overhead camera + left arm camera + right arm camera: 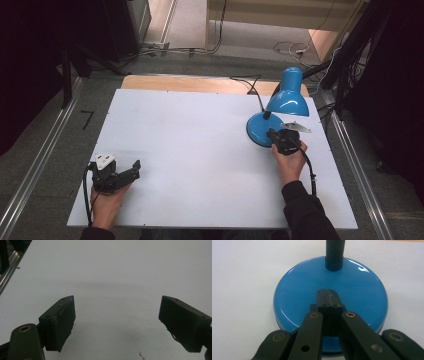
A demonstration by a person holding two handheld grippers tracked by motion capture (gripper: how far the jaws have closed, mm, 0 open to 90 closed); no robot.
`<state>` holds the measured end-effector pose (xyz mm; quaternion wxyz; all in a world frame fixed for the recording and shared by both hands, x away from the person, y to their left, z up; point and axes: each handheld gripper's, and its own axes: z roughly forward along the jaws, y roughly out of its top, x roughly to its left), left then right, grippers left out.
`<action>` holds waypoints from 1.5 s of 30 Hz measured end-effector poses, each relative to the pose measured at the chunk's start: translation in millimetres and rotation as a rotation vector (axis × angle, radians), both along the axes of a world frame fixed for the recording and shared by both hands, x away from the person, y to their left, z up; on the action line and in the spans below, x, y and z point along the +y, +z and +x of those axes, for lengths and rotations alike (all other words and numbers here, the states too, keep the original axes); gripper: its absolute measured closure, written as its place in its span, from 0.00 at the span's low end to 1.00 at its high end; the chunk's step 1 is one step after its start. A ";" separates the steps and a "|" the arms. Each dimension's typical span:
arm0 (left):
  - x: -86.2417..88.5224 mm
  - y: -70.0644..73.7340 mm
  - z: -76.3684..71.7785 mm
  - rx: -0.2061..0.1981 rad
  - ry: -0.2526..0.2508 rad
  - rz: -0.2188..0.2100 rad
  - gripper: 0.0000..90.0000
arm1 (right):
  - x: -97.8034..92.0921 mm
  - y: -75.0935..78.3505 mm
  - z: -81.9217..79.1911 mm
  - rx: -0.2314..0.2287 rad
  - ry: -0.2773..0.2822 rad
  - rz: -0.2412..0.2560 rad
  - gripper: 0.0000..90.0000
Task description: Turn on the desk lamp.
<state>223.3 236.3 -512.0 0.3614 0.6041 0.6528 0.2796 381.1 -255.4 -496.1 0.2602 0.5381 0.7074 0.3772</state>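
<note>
- Dim room, dark at the edges — the white table [200, 150] is the brightest area.
- Soft shadow beneath the left gripper [117, 322].
- Glare streaks on the lamp base [312, 290] — near jaws slightly blurred.

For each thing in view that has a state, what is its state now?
Lamp: upright on the table, shade tilted down; lit or not, cannot tell.
Lamp base: flat on the table, right jaws over it.
Right gripper: shut, holding nothing.
Left gripper: open, empty, over bare table.

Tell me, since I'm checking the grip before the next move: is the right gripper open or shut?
Shut. In the right gripper view the right gripper has its jaws pressed together with no gap, tips over the lamp base, gripping nothing visible.
</note>
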 end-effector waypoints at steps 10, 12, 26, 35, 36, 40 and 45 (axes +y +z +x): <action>0.0 0.0 -0.2 0.001 0.000 0.000 0.16 | 0.2 -1.1 -0.8 -0.008 -0.003 0.005 0.98; 0.0 -0.1 -0.1 0.000 0.000 0.000 0.16 | -0.3 -1.6 -1.6 -0.012 -0.003 0.006 0.98; -0.2 -0.5 0.2 0.002 -0.002 0.000 0.16 | -0.5 -2.2 -2.4 -0.018 -0.002 0.004 0.98; -0.6 -0.8 0.5 0.003 0.000 -0.001 0.16 | -1.7 -3.1 -4.0 -0.026 -0.001 0.008 0.98; -0.7 -0.9 0.5 0.003 0.000 -0.002 0.16 | -1.8 -3.1 -4.2 -0.027 -0.004 0.008 0.98; -1.0 -0.8 0.6 0.002 -0.001 -0.001 0.16 | -2.9 -3.6 -5.0 -0.026 -0.004 0.015 0.98; -1.5 -1.0 0.8 0.003 -0.002 0.000 0.16 | -1.6 -4.4 -8.5 -0.025 0.011 0.008 0.98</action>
